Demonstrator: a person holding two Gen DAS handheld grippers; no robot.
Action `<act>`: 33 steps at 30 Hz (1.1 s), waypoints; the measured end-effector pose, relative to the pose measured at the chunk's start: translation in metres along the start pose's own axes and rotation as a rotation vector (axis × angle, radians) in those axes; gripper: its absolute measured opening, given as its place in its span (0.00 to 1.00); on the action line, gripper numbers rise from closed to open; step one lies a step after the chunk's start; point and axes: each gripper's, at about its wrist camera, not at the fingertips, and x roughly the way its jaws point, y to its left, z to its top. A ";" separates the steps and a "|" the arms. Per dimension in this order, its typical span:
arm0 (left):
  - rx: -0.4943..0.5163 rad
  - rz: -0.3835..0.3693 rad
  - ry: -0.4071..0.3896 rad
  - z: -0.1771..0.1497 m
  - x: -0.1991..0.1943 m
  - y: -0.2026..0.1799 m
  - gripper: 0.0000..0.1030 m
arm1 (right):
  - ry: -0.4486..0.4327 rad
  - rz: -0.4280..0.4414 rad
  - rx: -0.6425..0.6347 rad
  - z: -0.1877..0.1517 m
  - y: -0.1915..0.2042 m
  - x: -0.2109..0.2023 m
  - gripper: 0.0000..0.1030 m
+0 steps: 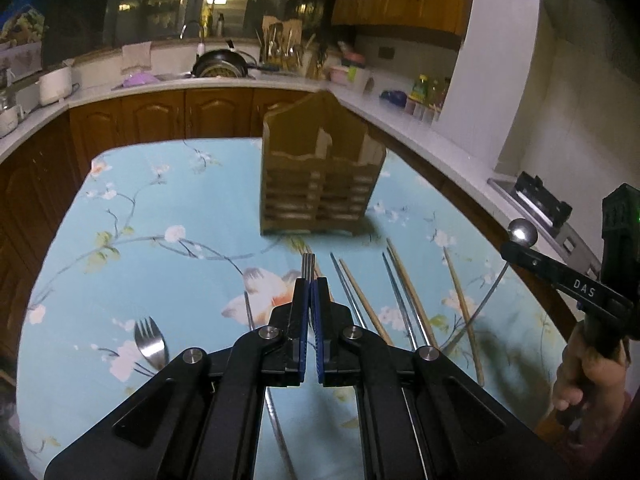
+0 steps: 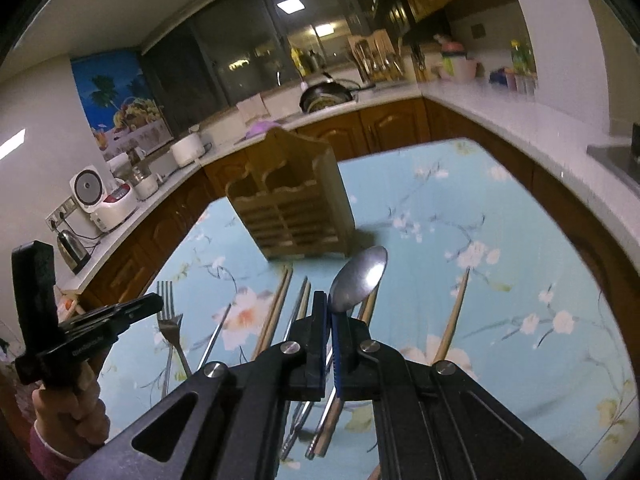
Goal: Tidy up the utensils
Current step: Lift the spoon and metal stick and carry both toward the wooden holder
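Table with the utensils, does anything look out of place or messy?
Yes. Chopsticks lie scattered at crossing angles on the tablecloth before the wooden caddy, and a fork lies apart near the edge. No utensils show in the caddy's front compartments.

A rice cooker (image 2: 114, 204) and kettle (image 2: 72, 250) stand on the counter (image 2: 520, 128); a pan (image 1: 220, 65) sits beyond.

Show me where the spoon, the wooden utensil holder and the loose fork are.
spoon (image 2: 362, 276), right wrist view, on its bowl.
wooden utensil holder (image 1: 316, 196), left wrist view, on its slatted front.
loose fork (image 1: 149, 344), left wrist view, on its head.
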 end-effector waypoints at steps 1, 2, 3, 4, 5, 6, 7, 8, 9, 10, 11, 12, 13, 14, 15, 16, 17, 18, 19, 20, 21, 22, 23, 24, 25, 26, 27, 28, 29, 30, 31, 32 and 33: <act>-0.001 0.004 -0.009 0.002 -0.003 0.001 0.02 | -0.008 0.001 -0.003 0.002 0.001 -0.001 0.02; -0.001 0.009 -0.019 0.004 -0.005 0.002 0.02 | -0.015 0.001 -0.008 0.005 0.003 -0.001 0.02; -0.001 0.017 -0.032 0.007 -0.008 0.003 0.02 | -0.025 0.000 -0.012 0.007 0.004 -0.003 0.02; 0.001 0.025 -0.042 0.010 -0.009 0.003 0.02 | -0.034 -0.002 -0.019 0.009 0.005 -0.003 0.02; 0.004 0.034 -0.052 0.013 -0.011 0.004 0.02 | -0.044 -0.007 -0.027 0.012 0.006 -0.004 0.02; 0.006 0.043 -0.064 0.017 -0.013 0.004 0.02 | -0.054 -0.009 -0.032 0.016 0.007 -0.004 0.02; 0.009 0.050 -0.078 0.022 -0.015 0.005 0.02 | -0.060 -0.010 -0.034 0.017 0.007 -0.004 0.02; 0.011 0.056 -0.090 0.027 -0.016 0.005 0.02 | -0.070 -0.009 -0.036 0.022 0.008 -0.004 0.02; 0.014 0.062 -0.100 0.031 -0.017 0.006 0.02 | -0.080 -0.010 -0.040 0.027 0.008 -0.004 0.02; 0.019 0.074 -0.116 0.037 -0.019 0.006 0.02 | -0.091 -0.012 -0.044 0.030 0.008 -0.005 0.02; 0.022 0.082 -0.127 0.041 -0.020 0.006 0.02 | -0.102 -0.015 -0.050 0.035 0.009 -0.005 0.02; 0.029 0.093 -0.141 0.047 -0.021 0.006 0.02 | -0.110 -0.017 -0.054 0.038 0.010 -0.005 0.02; 0.034 0.103 -0.155 0.053 -0.022 0.006 0.02 | -0.122 -0.019 -0.059 0.043 0.011 -0.005 0.02; 0.038 0.113 -0.173 0.062 -0.022 0.007 0.02 | -0.135 -0.021 -0.064 0.049 0.011 -0.005 0.02; 0.038 0.119 -0.187 0.070 -0.022 0.008 0.02 | -0.148 -0.022 -0.068 0.056 0.012 -0.004 0.02; 0.038 0.125 -0.201 0.078 -0.021 0.009 0.02 | -0.156 -0.023 -0.071 0.060 0.012 -0.005 0.02; 0.037 0.132 -0.214 0.085 -0.021 0.010 0.02 | -0.172 -0.026 -0.076 0.068 0.012 -0.003 0.02; 0.036 0.136 -0.226 0.093 -0.021 0.011 0.02 | -0.183 -0.028 -0.080 0.074 0.013 -0.003 0.02; 0.036 0.143 -0.243 0.101 -0.020 0.012 0.02 | -0.193 -0.028 -0.083 0.080 0.014 -0.001 0.02; 0.037 0.151 -0.263 0.110 -0.020 0.012 0.02 | -0.203 -0.028 -0.086 0.087 0.015 0.000 0.02; 0.038 0.160 -0.280 0.118 -0.019 0.012 0.02 | -0.214 -0.029 -0.090 0.093 0.017 0.001 0.02; 0.040 0.168 -0.293 0.125 -0.018 0.013 0.02 | -0.225 -0.031 -0.094 0.098 0.018 0.002 0.02; 0.043 0.179 -0.309 0.133 -0.016 0.012 0.02 | -0.241 -0.033 -0.102 0.106 0.020 0.005 0.02; 0.048 0.190 -0.323 0.141 -0.014 0.012 0.02 | -0.249 -0.034 -0.107 0.109 0.022 0.007 0.02; 0.054 0.205 -0.340 0.150 -0.010 0.012 0.02 | -0.259 -0.035 -0.111 0.115 0.024 0.009 0.02; 0.060 0.217 -0.352 0.158 -0.007 0.012 0.02 | -0.270 -0.033 -0.115 0.122 0.026 0.013 0.02; 0.066 0.228 -0.360 0.164 -0.004 0.012 0.02 | -0.283 -0.032 -0.120 0.129 0.027 0.016 0.02; 0.074 0.242 -0.371 0.171 0.000 0.012 0.02 | -0.292 -0.034 -0.124 0.133 0.029 0.018 0.02; 0.080 0.252 -0.379 0.176 0.003 0.011 0.02 | -0.304 -0.040 -0.133 0.140 0.031 0.023 0.02; 0.088 0.264 -0.385 0.182 0.009 0.011 0.02 | -0.311 -0.042 -0.138 0.143 0.032 0.025 0.02; 0.095 0.280 -0.392 0.187 0.015 0.011 0.02 | -0.320 -0.043 -0.145 0.148 0.034 0.029 0.02; 0.101 0.293 -0.395 0.191 0.021 0.010 0.02 | -0.326 -0.048 -0.154 0.153 0.035 0.035 0.02; 0.105 0.304 -0.397 0.194 0.028 0.011 0.02 | -0.329 -0.054 -0.164 0.157 0.037 0.041 0.02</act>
